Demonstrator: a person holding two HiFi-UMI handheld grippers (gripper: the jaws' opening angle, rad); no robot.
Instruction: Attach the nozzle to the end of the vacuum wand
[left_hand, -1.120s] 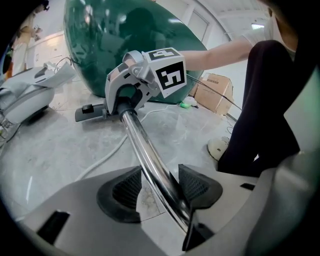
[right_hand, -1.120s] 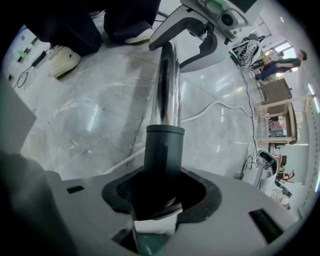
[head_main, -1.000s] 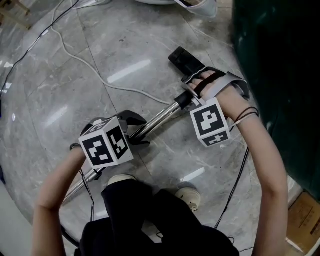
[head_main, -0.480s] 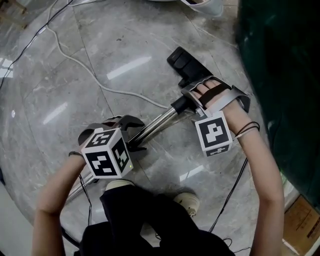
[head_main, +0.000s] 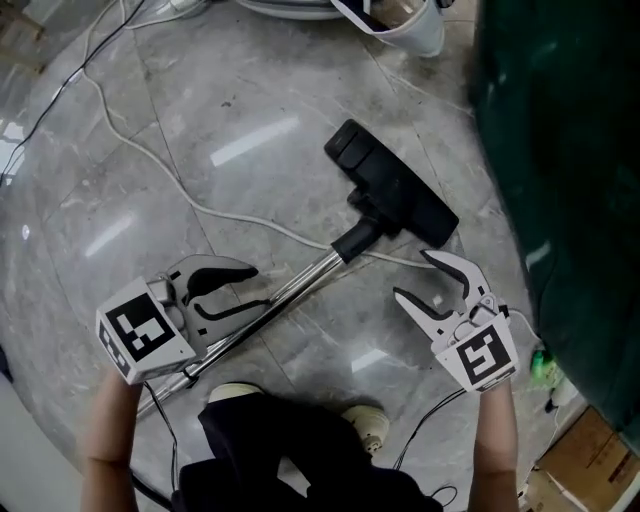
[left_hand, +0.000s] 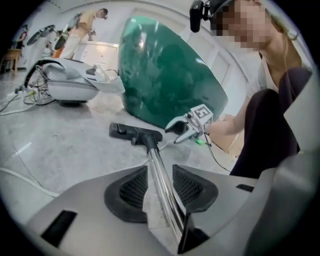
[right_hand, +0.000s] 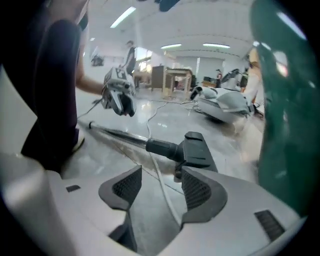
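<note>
The black flat floor nozzle (head_main: 390, 190) sits on the end of the chrome vacuum wand (head_main: 290, 295), so the attaching looks done. Just beside the nozzle, the right gripper (head_main: 412, 274) has just been opening and stands wide and empty. The left gripper (head_main: 258, 286), farther from the nozzle, has been narrowing, and only the left gripper view shows the wand running between its jaws untouched.

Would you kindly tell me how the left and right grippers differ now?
The left gripper, jaws just closing, straddles the wand without pressing it; the right gripper, jaws just opening, has nothing between them. The left gripper lies along the wand; the right gripper is clear of the nozzle. Both are open.
</note>
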